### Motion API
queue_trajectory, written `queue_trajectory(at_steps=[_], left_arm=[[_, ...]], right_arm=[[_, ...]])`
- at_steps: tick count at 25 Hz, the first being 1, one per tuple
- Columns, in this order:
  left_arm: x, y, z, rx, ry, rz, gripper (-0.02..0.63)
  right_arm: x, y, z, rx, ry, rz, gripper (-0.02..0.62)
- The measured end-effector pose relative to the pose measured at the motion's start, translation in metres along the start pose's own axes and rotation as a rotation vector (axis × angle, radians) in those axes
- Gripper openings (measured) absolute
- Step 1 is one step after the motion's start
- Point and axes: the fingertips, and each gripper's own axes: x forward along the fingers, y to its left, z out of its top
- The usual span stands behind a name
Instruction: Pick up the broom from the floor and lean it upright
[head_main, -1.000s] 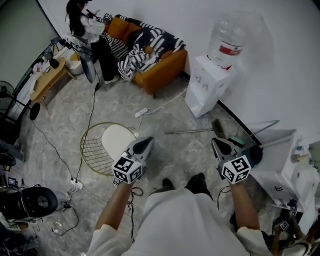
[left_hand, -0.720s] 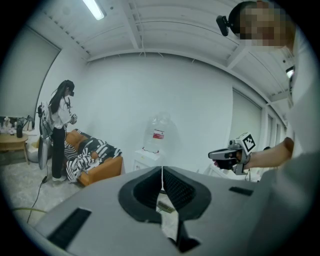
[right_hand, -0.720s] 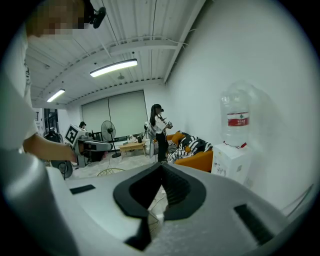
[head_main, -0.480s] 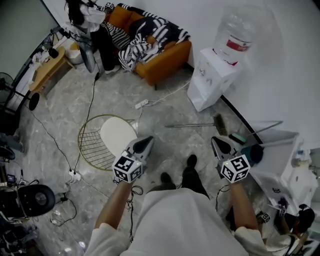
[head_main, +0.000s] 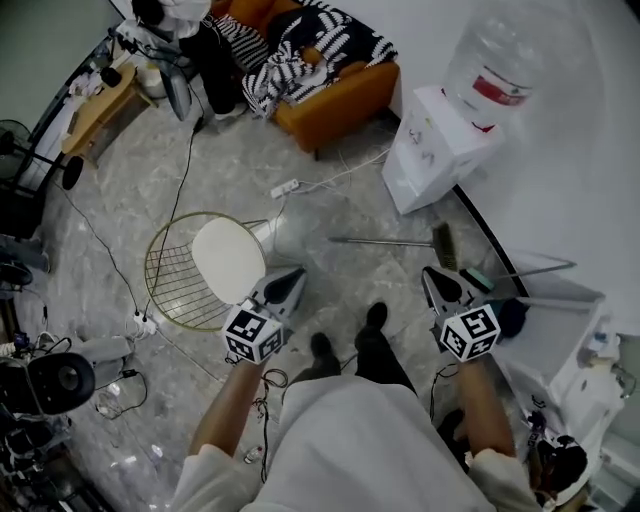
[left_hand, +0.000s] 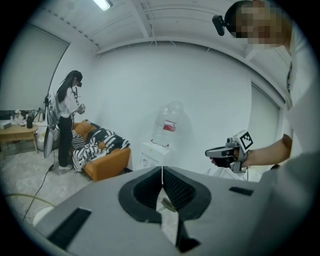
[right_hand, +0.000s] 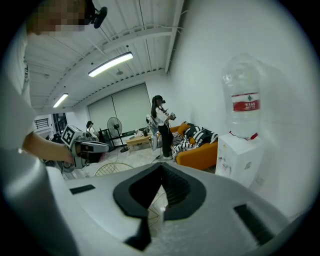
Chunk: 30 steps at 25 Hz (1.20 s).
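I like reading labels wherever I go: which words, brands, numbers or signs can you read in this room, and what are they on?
Red label on the clear plastic water bottle: white print, too blurred to read.
Dark marks on the front of the white box-shaped water dispenser: too small to read.
Cubes on the left hand-held gripper and right hand-held gripper: black-and-white square patterns, no words.
Nothing quotable.

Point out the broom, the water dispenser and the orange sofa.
broom (head_main: 385, 241), head view, middle of its handle.
water dispenser (head_main: 437, 150), head view, white cabinet body.
orange sofa (head_main: 345, 93), head view, orange side panel.
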Motion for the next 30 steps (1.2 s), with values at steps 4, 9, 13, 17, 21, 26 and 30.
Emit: queue_trajectory(at_steps=[4, 9, 13, 17, 21, 26, 30], left_arm=[[0.037, -0.007, -0.005, -0.008, 0.030, 0.026, 0.009], [0.080, -0.007, -0.014, -0.018, 0.059, 0.065, 0.009], [0.110, -0.002, -0.026, -0.035, 0.073, 0.086, 0.009], [0.133, 0.007, -0.036, -0.059, 0.063, 0.093, 0.009], [0.155, 0.024, -0.050, -0.063, 0.040, 0.086, 0.009], [0.179, 0.059, -0.094, -0.023, 0.066, 0.084, 0.009], [0.201, 0.093, -0.128, -0.041, 0.071, 0.066, 0.009]], right_arm=[[0.014, -0.041, -0.004, 0.008, 0.021, 0.035, -0.003], [0.040, -0.086, -0.016, 0.012, 0.047, 0.078, -0.003], [0.061, -0.108, -0.031, 0.031, 0.068, 0.104, -0.003], [0.083, -0.114, -0.050, 0.028, 0.101, 0.155, -0.003], [0.110, -0.112, -0.070, 0.019, 0.136, 0.204, -0.002], [0.155, -0.120, -0.097, 0.021, 0.167, 0.186, -0.002], [0.201, -0.128, -0.118, 0.007, 0.180, 0.165, -0.002]])
